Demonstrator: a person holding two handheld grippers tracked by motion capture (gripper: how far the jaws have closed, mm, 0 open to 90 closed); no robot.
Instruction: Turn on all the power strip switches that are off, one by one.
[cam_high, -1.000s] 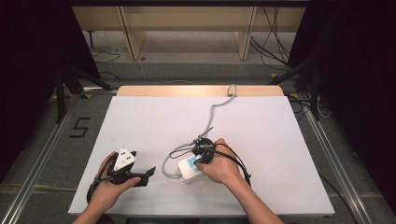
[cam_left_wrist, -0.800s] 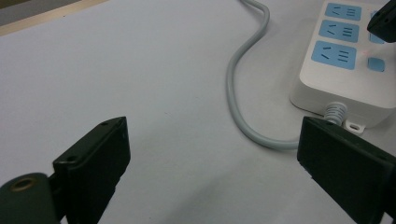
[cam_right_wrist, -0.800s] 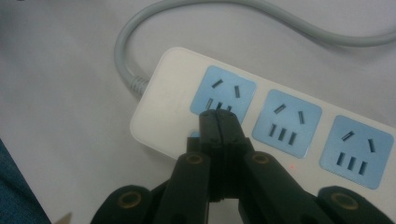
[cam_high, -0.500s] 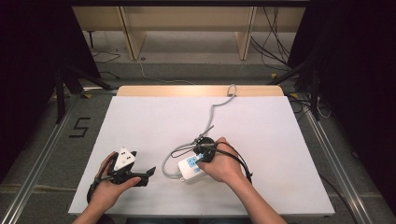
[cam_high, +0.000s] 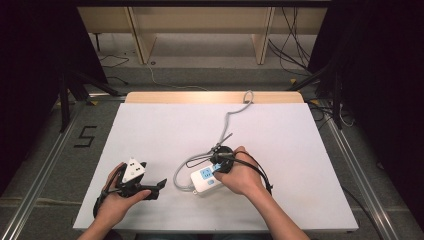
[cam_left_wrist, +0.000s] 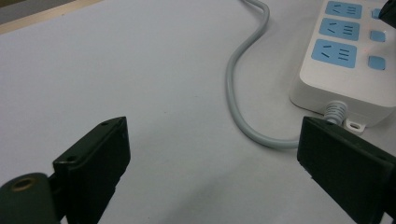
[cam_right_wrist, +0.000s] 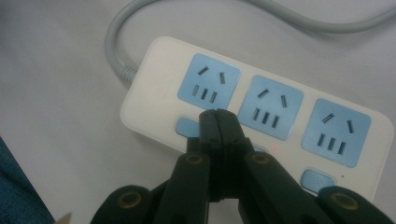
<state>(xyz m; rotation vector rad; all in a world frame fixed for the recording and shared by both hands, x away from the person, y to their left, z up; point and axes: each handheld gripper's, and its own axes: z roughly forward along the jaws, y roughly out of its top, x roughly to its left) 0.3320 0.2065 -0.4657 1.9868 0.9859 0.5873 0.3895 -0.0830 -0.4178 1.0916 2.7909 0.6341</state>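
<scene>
As before, right gripper (cam_right_wrist: 218, 122) atop power strip (cam_right_wrist: 154, 100)

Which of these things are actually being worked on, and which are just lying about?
In use:
- power strip
- its grey cable
- right hand-held gripper, jaws shut, tips over the strip's switches

Idle:
- left hand-held gripper, open over bare table
- floor cables

The power strip (cam_high: 205, 180) is lying on the table (cam_high: 150, 130), near-centre; its cable (cam_high: 227, 125) is running to the far edge; the left gripper (cam_high: 150, 187) is sitting left of it.
</scene>
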